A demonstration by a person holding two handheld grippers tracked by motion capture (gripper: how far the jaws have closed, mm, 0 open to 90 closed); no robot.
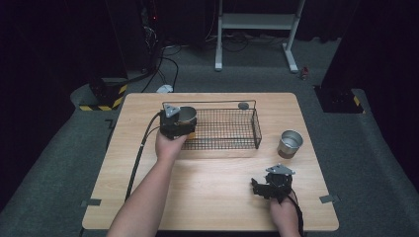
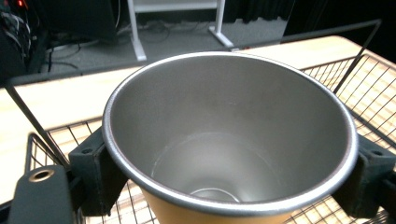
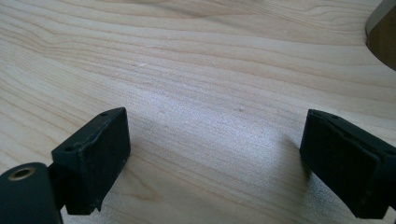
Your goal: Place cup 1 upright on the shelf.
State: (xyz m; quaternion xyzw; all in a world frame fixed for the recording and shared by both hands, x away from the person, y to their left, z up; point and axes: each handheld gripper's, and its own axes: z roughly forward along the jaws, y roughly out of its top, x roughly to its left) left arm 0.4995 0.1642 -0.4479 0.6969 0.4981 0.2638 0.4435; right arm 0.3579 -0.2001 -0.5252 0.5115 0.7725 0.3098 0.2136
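Metal cup (image 2: 229, 140), upright, clamped at both sides by the left gripper (image 1: 179, 123), held at the left end of the wire basket (image 1: 232, 129), with the mesh floor seen just beneath. Right gripper (image 1: 269, 186) resting near the table's (image 1: 212, 187) front right edge, jaws spread wide over bare wood with nothing between them. Second cup (image 1: 289, 143) standing upright on the table to the right of the basket, between it and the right gripper, and a small grey disc (image 1: 243, 105) lying by the basket's far rim.
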